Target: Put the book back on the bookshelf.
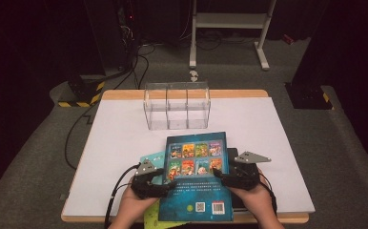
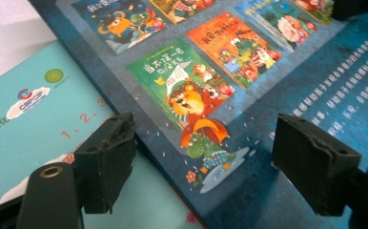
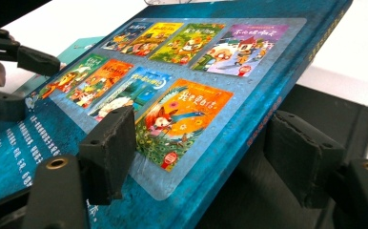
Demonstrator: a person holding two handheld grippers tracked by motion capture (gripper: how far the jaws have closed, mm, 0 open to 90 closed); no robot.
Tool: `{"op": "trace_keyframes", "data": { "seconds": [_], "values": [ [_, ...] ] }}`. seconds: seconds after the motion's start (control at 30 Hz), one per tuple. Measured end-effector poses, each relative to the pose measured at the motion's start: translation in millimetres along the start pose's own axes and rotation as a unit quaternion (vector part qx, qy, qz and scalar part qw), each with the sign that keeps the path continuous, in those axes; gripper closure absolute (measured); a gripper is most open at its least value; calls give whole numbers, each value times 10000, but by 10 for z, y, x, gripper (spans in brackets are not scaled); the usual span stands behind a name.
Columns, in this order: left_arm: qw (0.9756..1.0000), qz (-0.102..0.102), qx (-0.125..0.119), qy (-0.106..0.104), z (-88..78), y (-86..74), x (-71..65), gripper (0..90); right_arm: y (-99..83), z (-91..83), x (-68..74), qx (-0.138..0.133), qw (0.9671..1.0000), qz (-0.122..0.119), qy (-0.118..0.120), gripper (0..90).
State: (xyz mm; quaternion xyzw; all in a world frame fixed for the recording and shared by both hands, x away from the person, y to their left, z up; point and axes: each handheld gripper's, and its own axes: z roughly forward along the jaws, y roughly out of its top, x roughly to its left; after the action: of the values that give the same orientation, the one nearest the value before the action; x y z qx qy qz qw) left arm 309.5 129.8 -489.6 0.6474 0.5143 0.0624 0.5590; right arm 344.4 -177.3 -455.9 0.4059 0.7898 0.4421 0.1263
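Dark-blue hardcover picture book (image 1: 197,176), back cover up, on table (image 1: 125,138). Left tool (image 2: 203,162), right tool (image 3: 199,157) both open, straddling opposite edges. Close evenly, lift level toward clear plastic divided rack (image 1: 177,106).

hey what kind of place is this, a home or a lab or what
Most likely a lab or recording room, not a home. A white-topped table stands alone on grey carpet, cables trail over the floor past yellow-and-black hazard-striped blocks, and the surroundings are dark, with a white metal stand behind.

The white table (image 1: 125,143) is brightly lit from above while the surroundings stay dark; glare streaks the blue book (image 3: 249,57) toward twelve o'clock, and near jaws blur.
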Motion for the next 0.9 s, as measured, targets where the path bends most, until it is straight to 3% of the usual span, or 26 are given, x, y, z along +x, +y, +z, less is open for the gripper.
{"op": "trace_keyframes", "data": {
  "seconds": [0.3, 0.43, 0.7, 0.9],
  "values": [
    [10000, -10, -56, -27, 33, 13, 0, 230, 68, 83, -69, -40, 9999, 96, -30, 281],
    [9999, 7, -68, -75, 95, 55, 2, 255, -18, -35, -37, -67, 9999, 69, -144, 212],
    [9998, -49, -157, -94, 248, 143, -11, 272, -141, -177, 15, -88, 9997, 158, -139, 198],
    [9998, -29, -132, -112, 271, 162, -8, 274, -141, -184, -17, 22, 9990, 419, 125, 267]
  ]
}}
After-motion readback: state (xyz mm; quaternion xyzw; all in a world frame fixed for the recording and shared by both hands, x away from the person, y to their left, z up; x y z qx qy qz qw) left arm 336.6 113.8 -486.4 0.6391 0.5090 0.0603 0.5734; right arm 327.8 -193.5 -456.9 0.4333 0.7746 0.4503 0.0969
